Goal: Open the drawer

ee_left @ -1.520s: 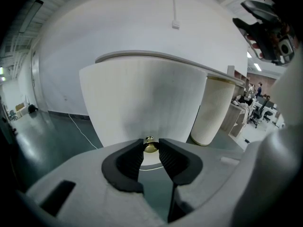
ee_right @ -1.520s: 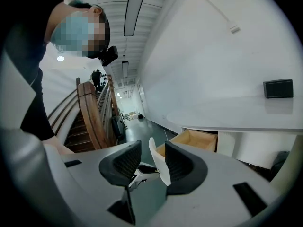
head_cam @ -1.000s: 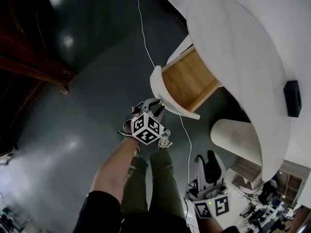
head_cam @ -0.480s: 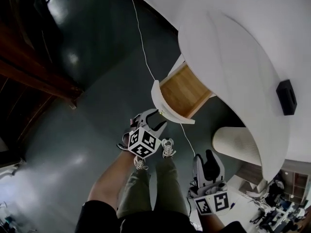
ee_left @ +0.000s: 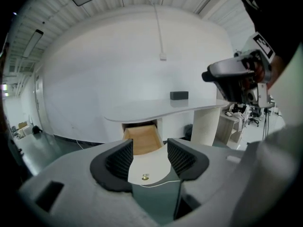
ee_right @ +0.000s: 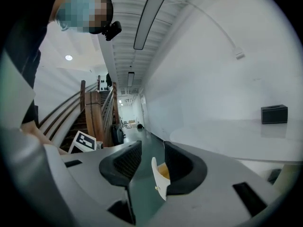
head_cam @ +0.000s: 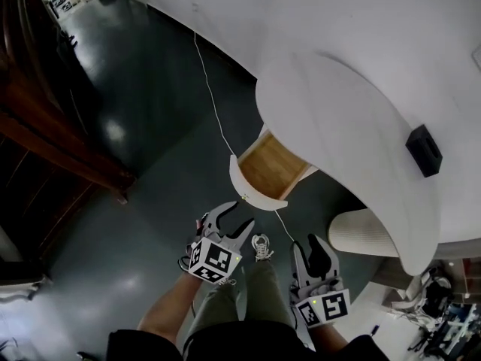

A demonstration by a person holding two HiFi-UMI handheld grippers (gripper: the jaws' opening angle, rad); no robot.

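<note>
Head view alone shows a shoe [head_cam: 260, 246] near the open drawer [head_cam: 269, 168].

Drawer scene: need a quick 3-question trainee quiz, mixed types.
1. True or false: the drawer is open.
2. What sits on the desk? A) mug B) black box C) laptop
3. Fill in: the left claw holds ____.

Key: 1 true; 2 B; 3 nothing, its jaws stand apart and clear of the drawer.
</note>
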